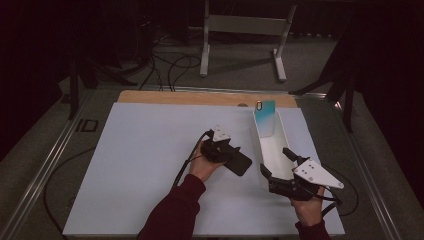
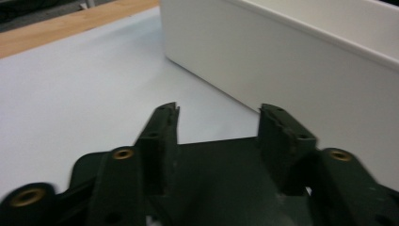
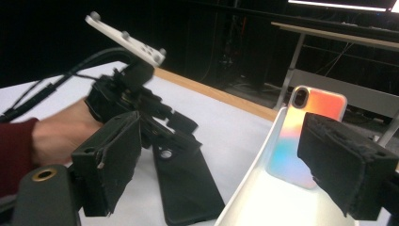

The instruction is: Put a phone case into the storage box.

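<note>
The wide counter [image 1: 145, 170] is covered with a pale grey-white sheet, with a strip of bare light wood along its far edge. On its right half stands a long, narrow white plastic tray [image 1: 278, 150] with tall walls, running from the far edge toward the person. Inside it, at the far end, a glossy iridescent phone case [image 1: 264, 117] in teal, pink and orange leans upright against the end wall, its camera cut-out at the top.

Just left of the tray, near its near end, a flat matte black phone case [image 1: 239, 162] lies on the counter, close to the tray's outer wall but apart from it. The left gripper [image 1: 231, 152], black with a grey three-cornered plate on top and a cable trailing back past a dark red sleeve, is down on this black case. In the left gripper view its fingers [image 2: 160, 136] stand at a middling gap on either side of the case's dark surface; whether the pads press on it cannot be told.

The right gripper [image 1: 276, 162] sits at the near end of the tray, its fingers [image 3: 110, 160] spread wide, one on either side of the tray's end, gripping nothing.
</note>
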A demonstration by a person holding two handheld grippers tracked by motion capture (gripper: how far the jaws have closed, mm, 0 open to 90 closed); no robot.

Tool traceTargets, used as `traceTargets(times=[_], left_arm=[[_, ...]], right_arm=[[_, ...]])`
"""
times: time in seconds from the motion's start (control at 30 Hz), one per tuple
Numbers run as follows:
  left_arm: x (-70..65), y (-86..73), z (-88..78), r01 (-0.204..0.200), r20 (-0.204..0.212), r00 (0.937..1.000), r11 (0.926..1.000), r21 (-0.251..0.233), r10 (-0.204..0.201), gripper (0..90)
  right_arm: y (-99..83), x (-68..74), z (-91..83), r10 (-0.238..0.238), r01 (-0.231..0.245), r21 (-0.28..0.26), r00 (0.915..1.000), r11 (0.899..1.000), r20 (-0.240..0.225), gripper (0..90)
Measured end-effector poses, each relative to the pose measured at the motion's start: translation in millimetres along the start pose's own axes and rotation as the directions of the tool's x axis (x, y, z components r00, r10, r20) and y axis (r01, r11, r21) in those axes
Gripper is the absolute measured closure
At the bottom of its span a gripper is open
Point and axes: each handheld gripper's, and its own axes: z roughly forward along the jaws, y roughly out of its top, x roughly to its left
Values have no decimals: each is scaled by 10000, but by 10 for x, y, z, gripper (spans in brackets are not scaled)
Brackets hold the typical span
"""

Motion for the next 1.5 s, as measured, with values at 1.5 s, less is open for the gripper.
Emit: traceTargets(times=[1.5], left_arm=[[-316, 16, 644, -215, 1072, 9942, 9691, 2455, -51, 900]], right_arm=[[29, -33, -86, 24, -20, -380, 9999, 9993, 117, 140]])
